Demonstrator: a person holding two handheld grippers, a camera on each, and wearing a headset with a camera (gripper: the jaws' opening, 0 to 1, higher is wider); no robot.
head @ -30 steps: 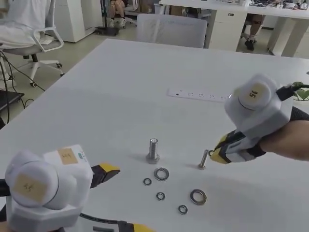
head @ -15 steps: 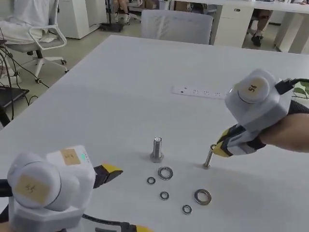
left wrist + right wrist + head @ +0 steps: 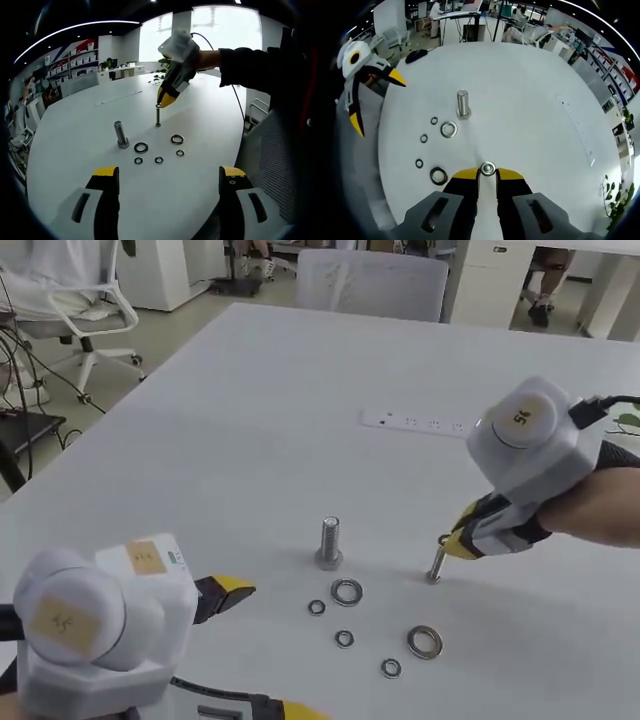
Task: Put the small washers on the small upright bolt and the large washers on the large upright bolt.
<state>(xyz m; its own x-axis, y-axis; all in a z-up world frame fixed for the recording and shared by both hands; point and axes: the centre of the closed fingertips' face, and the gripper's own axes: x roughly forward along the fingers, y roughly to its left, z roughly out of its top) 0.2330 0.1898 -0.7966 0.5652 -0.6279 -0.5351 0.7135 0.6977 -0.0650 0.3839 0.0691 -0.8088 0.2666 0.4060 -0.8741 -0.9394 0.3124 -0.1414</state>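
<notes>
Your right gripper has come up from beside the top of the small bolt to sit just over it. Your head has swung a touch too, so the whole bench sits differently in the head view, but nothing lying on the table has budged.

Those jaws are pinched narrow on a small washer, held flat right at the tips. From the left gripper view the ring sits right at the bolt's top; whether the hole has caught the shaft yet, I can't tell.

So you're on the first small washer, and I'd call the job barely begun, since both bolts look bare. The large bolt stands upright, well to the left of the small one.

Five washers are waiting in front:
- First large washer, just by the large bolt's foot.
- Second large washer, nearer the small bolt.
- Left small washer, middle small washer and near small washer, strung between them.

Your left gripper hangs low and back, jaws spread wide, carrying nothing.

Next move, as I read it: centre the hole over the shaft, keep the ring level, ease it down, then let go. Tilt it and it will likely snag, or nudge that slim bolt over.
</notes>
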